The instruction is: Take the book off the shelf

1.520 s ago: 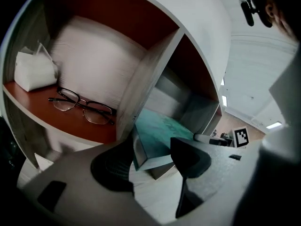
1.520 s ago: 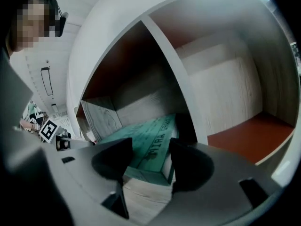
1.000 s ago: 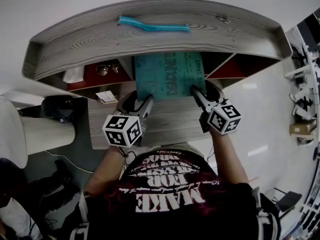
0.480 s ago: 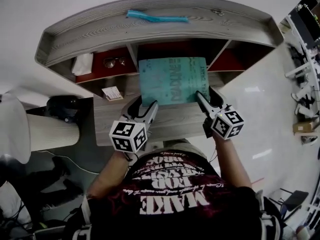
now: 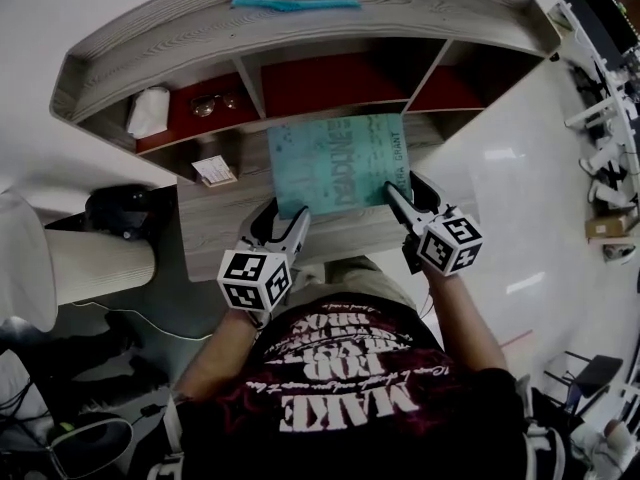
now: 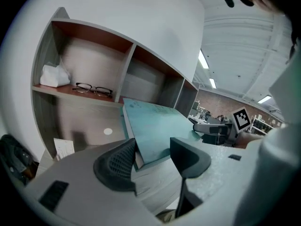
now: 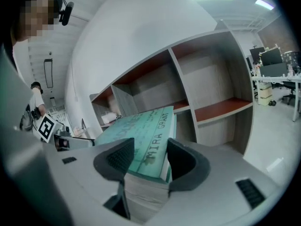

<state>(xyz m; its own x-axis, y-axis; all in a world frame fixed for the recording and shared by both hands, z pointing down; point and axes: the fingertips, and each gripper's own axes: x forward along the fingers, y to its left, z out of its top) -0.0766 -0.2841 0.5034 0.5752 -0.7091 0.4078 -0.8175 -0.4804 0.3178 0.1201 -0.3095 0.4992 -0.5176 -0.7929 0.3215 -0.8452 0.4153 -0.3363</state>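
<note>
The teal book [image 5: 335, 163] lies flat just above the grey desk [image 5: 215, 233], clear of the shelf's middle compartment [image 5: 330, 83]. My left gripper [image 5: 285, 210] is shut on the book's near left corner. My right gripper [image 5: 405, 188] is shut on the near right corner by the spine. In the left gripper view the book [image 6: 155, 121] sits between the pads of the left gripper [image 6: 153, 157], with the page edge against one pad. In the right gripper view the right gripper [image 7: 150, 161] clamps the book [image 7: 141, 135] across its thickness next to the spine lettering.
The grey shelf unit [image 5: 300, 48] stands on the desk with red-backed compartments. Glasses [image 5: 215, 101] and a white wad [image 5: 147, 111] lie in the left compartment. A teal strip [image 5: 295, 3] rests on top. A small card [image 5: 215, 171] lies on the desk at left.
Both grippers have drawn the book toward me, out of the middle compartment and over the desk. The compartment behind it now shows its red back.
</note>
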